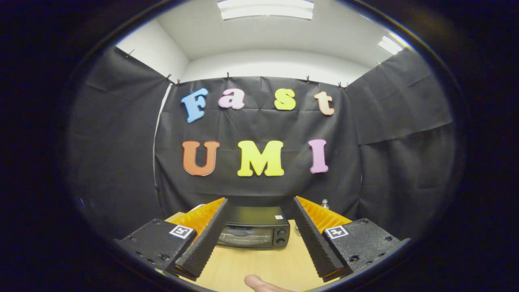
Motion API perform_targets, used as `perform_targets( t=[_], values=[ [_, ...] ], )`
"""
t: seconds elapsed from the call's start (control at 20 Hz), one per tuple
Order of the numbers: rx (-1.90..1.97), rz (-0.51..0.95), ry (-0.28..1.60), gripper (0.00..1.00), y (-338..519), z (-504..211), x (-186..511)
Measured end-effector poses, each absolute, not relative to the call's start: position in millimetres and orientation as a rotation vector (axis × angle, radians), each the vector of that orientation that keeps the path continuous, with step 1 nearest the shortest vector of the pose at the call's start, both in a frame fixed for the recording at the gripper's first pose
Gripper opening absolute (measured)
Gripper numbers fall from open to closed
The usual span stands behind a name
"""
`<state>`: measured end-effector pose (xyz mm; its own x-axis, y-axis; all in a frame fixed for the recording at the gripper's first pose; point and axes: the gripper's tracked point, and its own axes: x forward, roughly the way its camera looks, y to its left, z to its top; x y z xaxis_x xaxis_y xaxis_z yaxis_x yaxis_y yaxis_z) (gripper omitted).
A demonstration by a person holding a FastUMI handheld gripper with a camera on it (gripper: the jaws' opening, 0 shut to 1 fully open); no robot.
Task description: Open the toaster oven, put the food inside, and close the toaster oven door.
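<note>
A black toaster oven (254, 233) stands on the wooden table (259, 265), at its far side against the booth wall, door closed, with two knobs on its right side. My gripper (260, 203) is held above the near part of the table, open wide, with nothing between its fingers. The oven shows in the gap between the two fingers, well beyond them. A pale rounded thing (261, 283) lies on the table just below the fingers; I cannot tell whether it is the food or a fingertip.
A small clear bottle or shaker (324, 202) stands behind the right finger, to the right of the oven. Black cloth walls close off the booth behind and on both sides. Bare wood lies between the oven and the near edge.
</note>
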<state>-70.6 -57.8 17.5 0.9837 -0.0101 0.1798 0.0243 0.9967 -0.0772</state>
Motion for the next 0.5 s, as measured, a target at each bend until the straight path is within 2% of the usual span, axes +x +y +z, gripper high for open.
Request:
perform_targets(
  t=[0.3,0.5],
  values=[
    [-0.071,-0.065,-0.151,1.00,-81,2,-87],
    [-0.054,-0.047,-0.125,1.00,-82,-10,-83]
  ],
)
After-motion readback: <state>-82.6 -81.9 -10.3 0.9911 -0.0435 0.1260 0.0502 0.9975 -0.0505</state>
